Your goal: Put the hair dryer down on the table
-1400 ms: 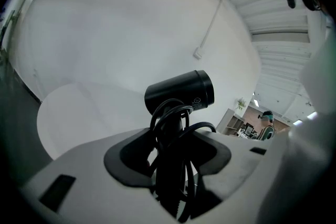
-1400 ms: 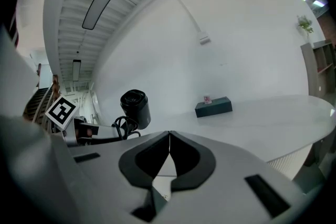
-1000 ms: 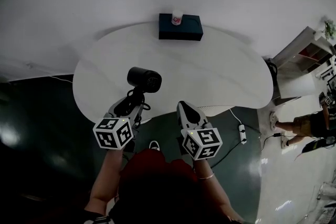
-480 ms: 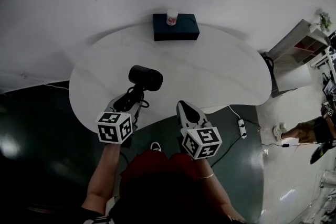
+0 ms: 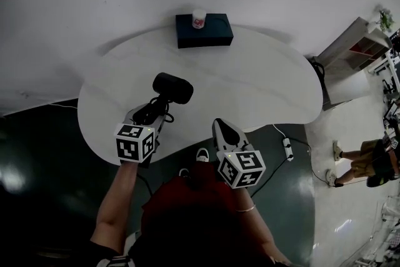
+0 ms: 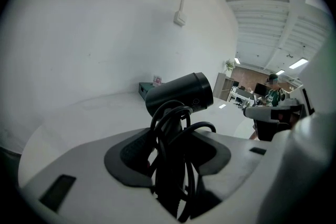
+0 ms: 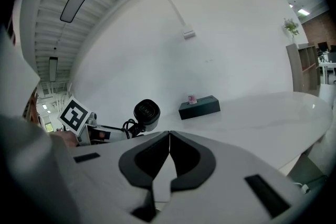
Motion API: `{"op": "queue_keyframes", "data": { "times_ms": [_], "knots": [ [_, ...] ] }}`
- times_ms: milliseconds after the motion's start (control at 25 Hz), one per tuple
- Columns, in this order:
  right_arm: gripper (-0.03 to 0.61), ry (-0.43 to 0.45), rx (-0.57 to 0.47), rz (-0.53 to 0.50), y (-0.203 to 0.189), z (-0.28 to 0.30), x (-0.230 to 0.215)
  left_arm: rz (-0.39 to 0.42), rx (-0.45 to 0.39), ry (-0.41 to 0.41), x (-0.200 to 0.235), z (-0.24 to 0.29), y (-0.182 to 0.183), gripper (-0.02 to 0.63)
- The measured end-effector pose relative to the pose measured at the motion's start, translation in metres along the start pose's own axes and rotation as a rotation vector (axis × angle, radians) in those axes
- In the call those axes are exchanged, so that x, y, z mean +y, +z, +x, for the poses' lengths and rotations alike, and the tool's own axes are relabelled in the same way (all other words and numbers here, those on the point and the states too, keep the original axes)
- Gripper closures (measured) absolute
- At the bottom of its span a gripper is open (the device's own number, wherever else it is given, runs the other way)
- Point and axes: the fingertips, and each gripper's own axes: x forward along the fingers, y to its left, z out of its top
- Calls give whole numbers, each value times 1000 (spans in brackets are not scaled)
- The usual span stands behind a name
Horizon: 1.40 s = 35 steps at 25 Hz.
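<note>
A black hair dryer [image 5: 172,88] hangs above the left part of the white table [image 5: 262,87], barrel up and pointing right. My left gripper [image 5: 150,114] is shut on its handle, with the black cord looped around the handle between the jaws. In the left gripper view the hair dryer [image 6: 181,96] rises from the left gripper [image 6: 173,157]. My right gripper [image 5: 225,132] is shut and holds nothing, at the table's near edge; in the right gripper view its jaw tips touch, and the hair dryer [image 7: 146,113] shows at the left of the right gripper [image 7: 169,136].
A dark box [image 5: 204,30] with a small white cup [image 5: 199,18] on it stands at the table's far edge. A power strip [image 5: 288,149] and cable lie on the dark floor at the right. Shelves [image 5: 359,47] and a person [image 5: 365,158] are at the far right.
The left gripper with the hair dryer has moved a little forward over the table. The right gripper has barely moved. The view has shifted slightly.
</note>
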Motion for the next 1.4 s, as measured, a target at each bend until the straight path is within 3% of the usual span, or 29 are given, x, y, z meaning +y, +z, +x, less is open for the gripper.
{"op": "queue_keyframes", "data": {
  "times_ms": [480,1400],
  "knots": [
    [563,3,26,4,13,35,-32,165,75,-20,6,58,18,402],
    [563,-73,72,57,14,54,-93,522,187,-186,-24,159,30,407]
  ]
}}
